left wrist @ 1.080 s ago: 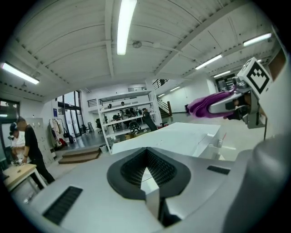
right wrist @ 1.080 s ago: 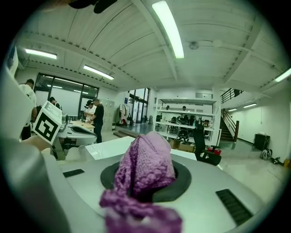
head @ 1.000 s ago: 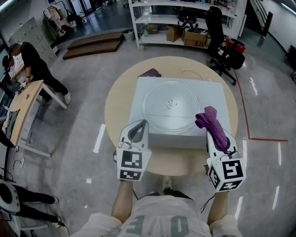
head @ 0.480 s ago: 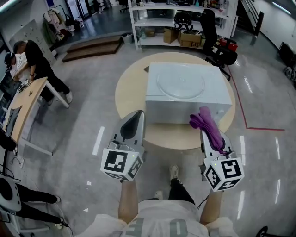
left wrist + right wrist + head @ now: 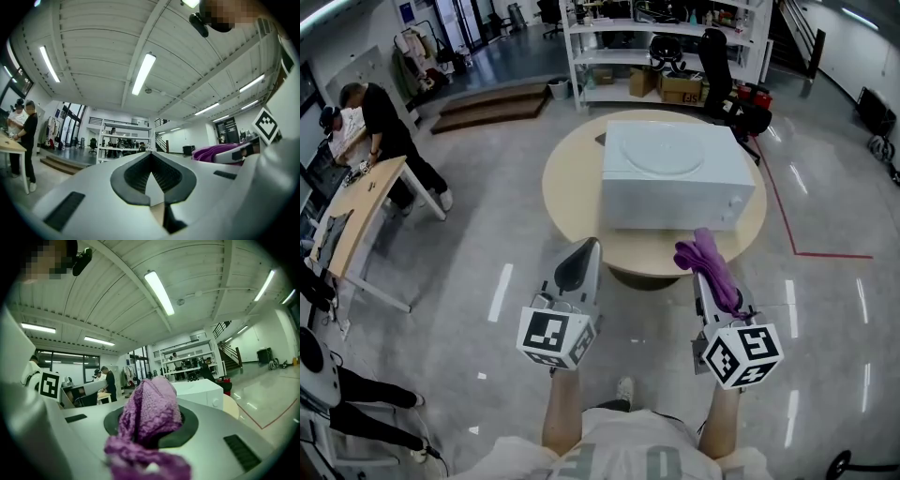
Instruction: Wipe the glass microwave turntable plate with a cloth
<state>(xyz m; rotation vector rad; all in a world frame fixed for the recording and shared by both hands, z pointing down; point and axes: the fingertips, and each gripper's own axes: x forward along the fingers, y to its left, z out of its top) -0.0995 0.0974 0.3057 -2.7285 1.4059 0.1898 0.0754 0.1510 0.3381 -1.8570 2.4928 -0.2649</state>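
The glass turntable plate (image 5: 664, 150) lies flat on top of a white microwave (image 5: 675, 197), which stands on a round wooden table (image 5: 572, 202). Both grippers hang over the floor, short of the table's near edge. My left gripper (image 5: 584, 249) is shut with nothing in it; its jaws (image 5: 151, 161) meet at the tips. My right gripper (image 5: 703, 279) is shut on a purple knitted cloth (image 5: 705, 255), which bunches up over the jaws (image 5: 150, 416). The microwave (image 5: 199, 391) shows beyond the cloth in the right gripper view.
A white shelf rack (image 5: 661, 47) with boxes and a black office chair (image 5: 717, 56) stand behind the table. At the far left, people work at a wooden desk (image 5: 352, 202). A red tape line (image 5: 825, 253) runs on the glossy grey floor to the right.
The table and microwave have drawn farther away. Both grippers have come back from the microwave's front to over the floor. The right gripper still holds the purple cloth.
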